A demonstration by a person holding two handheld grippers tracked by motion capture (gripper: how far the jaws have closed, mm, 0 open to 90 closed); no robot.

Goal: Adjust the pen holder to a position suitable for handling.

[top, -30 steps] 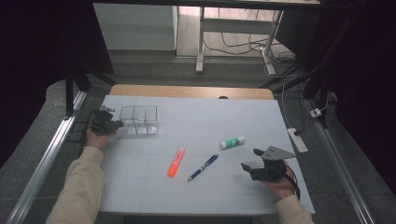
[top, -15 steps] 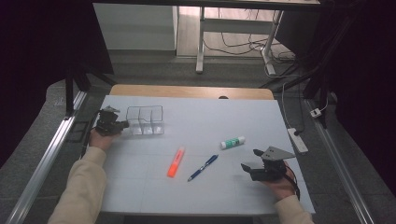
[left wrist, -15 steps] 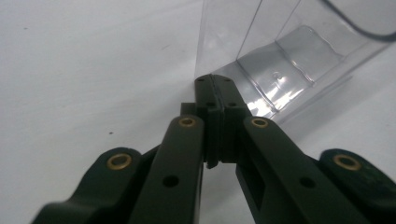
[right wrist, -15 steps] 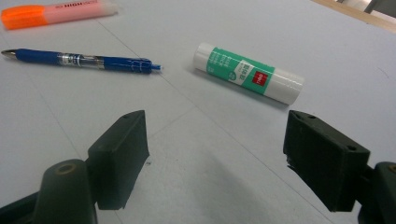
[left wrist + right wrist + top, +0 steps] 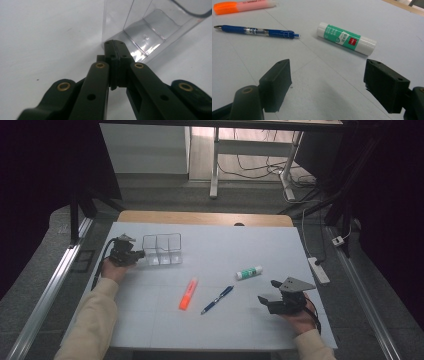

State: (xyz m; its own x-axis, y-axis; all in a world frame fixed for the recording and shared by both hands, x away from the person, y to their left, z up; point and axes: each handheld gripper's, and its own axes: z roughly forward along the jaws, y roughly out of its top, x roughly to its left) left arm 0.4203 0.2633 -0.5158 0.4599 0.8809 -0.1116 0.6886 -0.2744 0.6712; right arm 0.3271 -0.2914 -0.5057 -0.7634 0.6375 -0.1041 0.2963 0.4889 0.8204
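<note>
Dragged rightward, clear organizer (image 5: 162, 249) stays clamped in left hand-held gripper (image 5: 134, 254).

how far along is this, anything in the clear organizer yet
Nothing is in it yet. The clear organizer stands with bare compartments, and the left gripper, jaws shut, is at its left wall. The right gripper rests open. Left to do, probably: the orange highlighter, blue pen and glue stick all lie loose on the white table.
</note>
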